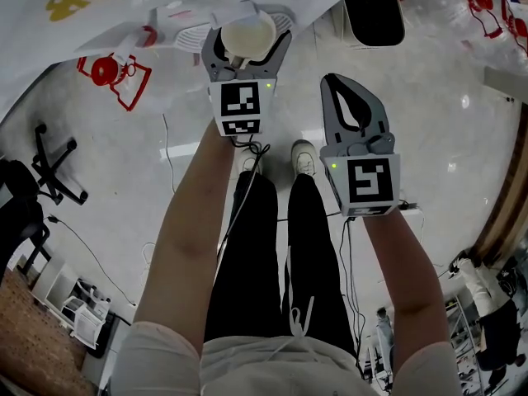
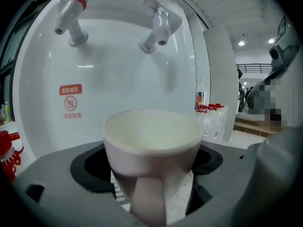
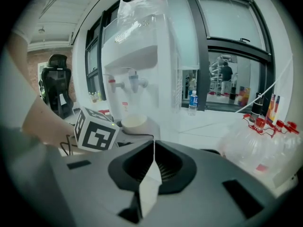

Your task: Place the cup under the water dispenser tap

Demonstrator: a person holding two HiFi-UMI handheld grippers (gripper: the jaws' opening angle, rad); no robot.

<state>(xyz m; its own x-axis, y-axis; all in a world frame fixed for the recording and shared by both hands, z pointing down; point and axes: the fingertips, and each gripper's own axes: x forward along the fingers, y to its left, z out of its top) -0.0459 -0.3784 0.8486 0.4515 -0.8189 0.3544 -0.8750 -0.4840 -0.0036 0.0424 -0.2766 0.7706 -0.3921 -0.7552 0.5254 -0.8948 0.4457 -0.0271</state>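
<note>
**Cup gripped in the left claw, in front of the taps**

The left gripper (image 1: 247, 41) is closed on a small, round, cream-white glazed ceramic cup (image 2: 151, 138). Its grey jaws are parted only to the cup's width and pressed against opposite sides of the wall. The cup is held upright between them, mouth up and empty. A pale blurred strip facing the camera may be a handle.

The ceramic is judged stiff, smooth and somewhat slippery, fairly weighty for its size, and liable to chip if knocked. A hold low on the round wall, as taken here, is judged sound, and a gentle set-down is advised.

Ahead of and above the jaws stands the glossy white plastic water dispenser (image 2: 118, 74). A red-capped tap (image 2: 71, 14) is seen up to the left, and a silver-collared tap (image 2: 156, 28) almost over the cup. Whether the cup lies fully beneath it cannot be told.

Further right, the right gripper (image 3: 153, 148) is held well short of the dispenser, its jaws closed together on nothing.
</note>
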